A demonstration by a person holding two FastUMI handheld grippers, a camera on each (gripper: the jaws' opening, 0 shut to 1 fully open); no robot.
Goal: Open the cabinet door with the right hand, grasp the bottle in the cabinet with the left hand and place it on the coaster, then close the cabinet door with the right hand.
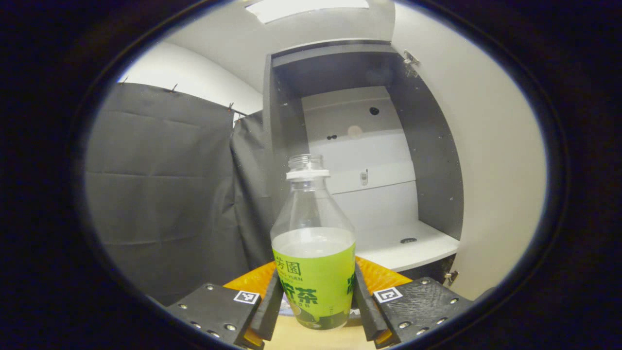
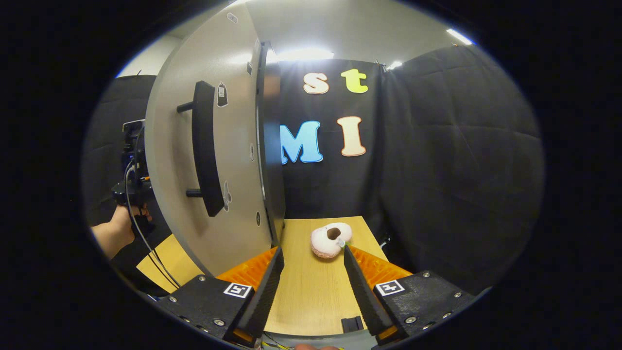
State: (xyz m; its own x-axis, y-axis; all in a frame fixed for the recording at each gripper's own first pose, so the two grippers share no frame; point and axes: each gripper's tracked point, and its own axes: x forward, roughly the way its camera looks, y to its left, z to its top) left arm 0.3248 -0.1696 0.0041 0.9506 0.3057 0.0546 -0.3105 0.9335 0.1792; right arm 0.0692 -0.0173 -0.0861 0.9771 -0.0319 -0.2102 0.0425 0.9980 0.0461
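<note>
A clear bottle (image 1: pixel 313 272) with a green label and no cap stands upright between the fingers of my left gripper (image 1: pixel 317 272). Both fingers (image 1: pixel 269 304) press on its sides low down. Its base rests at table level, and a pale sliver of what may be the coaster (image 1: pixel 290 311) shows beside it. Behind it the dark cabinet (image 1: pixel 359 160) stands open with a bare white shelf (image 1: pixel 413 245). My right gripper (image 2: pixel 312 250) is open over the wooden table (image 2: pixel 311 287), just right of the open beige door (image 2: pixel 228 204) with its black bar handle (image 2: pixel 204 146).
A pink-and-white ring-shaped plush (image 2: pixel 330 239) lies on the table just past the right fingertips. A hand (image 2: pixel 116 231) holds the other gripper (image 2: pixel 133 170) beyond the door. In the left gripper view the door (image 1: pixel 491 170) stands at the right. Black cloth walls surround the table.
</note>
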